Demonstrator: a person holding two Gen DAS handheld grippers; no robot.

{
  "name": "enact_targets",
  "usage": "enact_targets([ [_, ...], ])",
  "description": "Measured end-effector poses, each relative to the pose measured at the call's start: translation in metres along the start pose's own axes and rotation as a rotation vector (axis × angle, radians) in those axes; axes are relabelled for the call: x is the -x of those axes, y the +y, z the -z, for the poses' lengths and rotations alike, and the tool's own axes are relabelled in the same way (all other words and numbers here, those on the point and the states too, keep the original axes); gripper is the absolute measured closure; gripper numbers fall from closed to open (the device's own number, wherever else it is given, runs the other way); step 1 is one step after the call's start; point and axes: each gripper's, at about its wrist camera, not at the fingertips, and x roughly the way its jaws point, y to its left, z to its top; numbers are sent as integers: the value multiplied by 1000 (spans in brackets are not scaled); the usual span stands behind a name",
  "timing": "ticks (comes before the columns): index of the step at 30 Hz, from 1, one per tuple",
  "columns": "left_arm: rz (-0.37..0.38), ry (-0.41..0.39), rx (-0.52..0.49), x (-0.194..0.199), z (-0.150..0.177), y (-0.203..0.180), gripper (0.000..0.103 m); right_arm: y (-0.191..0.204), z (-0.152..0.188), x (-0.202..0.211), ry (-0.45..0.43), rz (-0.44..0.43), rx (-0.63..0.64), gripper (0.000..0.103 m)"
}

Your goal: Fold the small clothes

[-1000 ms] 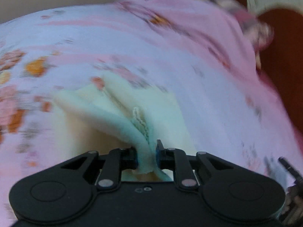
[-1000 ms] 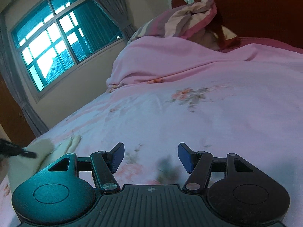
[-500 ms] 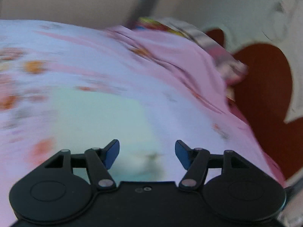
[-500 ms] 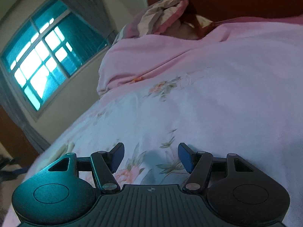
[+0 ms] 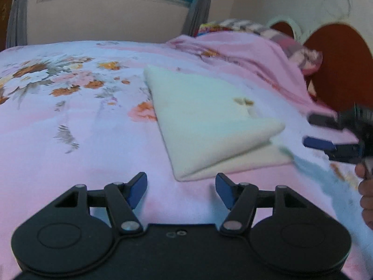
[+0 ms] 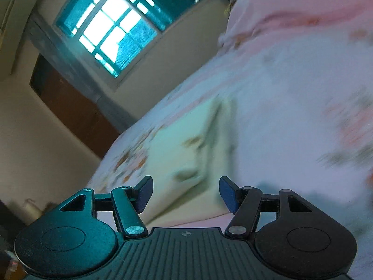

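Note:
A small cream garment (image 5: 205, 121) lies folded on the pink floral bed sheet (image 5: 77, 126), with a folded corner pointing at my left gripper (image 5: 181, 189), which is open and empty just short of it. My right gripper (image 6: 185, 192) is open and empty, close over the garment's edge (image 6: 186, 154); that view is blurred. In the left wrist view the right gripper (image 5: 313, 130) shows at the right edge, open, beside the garment's right corner.
A pink blanket heap (image 5: 244, 49) and patterned pillows (image 5: 300, 53) lie at the head of the bed against a brown headboard (image 5: 342, 65). A window (image 6: 116, 28) and a wall stand beyond the bed's far edge.
My left gripper has let go of the cream garment and drawn back; the garment now lies flat and folded. My right gripper has swung left towards the garment.

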Motion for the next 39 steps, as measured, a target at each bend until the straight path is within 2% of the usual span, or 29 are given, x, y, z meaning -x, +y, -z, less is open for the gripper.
enact_targets([
  [4, 2, -6, 36, -15, 2, 4, 39, 6, 7, -34, 61, -13, -102, 40],
  [7, 6, -26, 60, -17, 1, 11, 39, 10, 6, -47, 55, -36, -113, 40],
  [10, -7, -28, 61, -22, 1, 18, 37, 13, 0, -66, 78, 38, -115, 41],
  [11, -2, -18, 58, -24, 0, 19, 37, 13, -1, -72, 94, 71, -106, 57],
  [12, -2, -6, 46, -26, -1, 18, 37, 13, -2, -75, 101, 86, -89, 81],
  [13, -12, 16, 12, -28, -2, 14, 37, 15, -3, -76, 113, 103, -66, 96],
  [15, -39, 14, -42, -28, -3, 7, 37, 22, -3, -70, 89, 93, -3, 97],
  [19, -23, -10, -14, -24, 2, 11, 37, 28, -9, -29, -8, 54, 72, 97],
  [21, -19, -5, -10, -25, 2, 10, 37, 13, -4, -28, 10, 96, 50, 97],
  [23, -27, 1, -5, -28, 0, 9, 37, -17, 6, -43, 88, 116, -49, 97],
  [24, -26, 4, -1, -27, -1, 9, 37, -28, 10, -47, 97, 110, -85, 97],
  [27, -8, 18, 4, -24, -1, 13, 38, -36, 13, -35, 44, 90, -109, 96],
  [29, 15, 23, -2, -14, 0, 18, 39, -29, 8, -12, -19, 118, -25, 84],
  [31, 53, -35, 17, 3, 0, 26, 39, -29, -5, 0, -72, 90, 14, 84],
  [33, 48, -68, 59, 6, -5, 35, 38, -28, -22, -6, -97, 93, 52, 83],
  [34, 34, -69, 79, 3, -9, 39, 38, -27, -30, -15, -92, 96, 58, 80],
  [35, 17, -72, 106, -1, -11, 43, 39, -28, -38, -27, -71, 86, 58, 69],
  [36, 9, -76, 141, -5, -12, 47, 39, -28, -44, -40, -49, 84, 61, 66],
  [39, 2, -76, 195, -13, -12, 57, 38, -23, -53, -61, 6, 50, 81, 65],
])
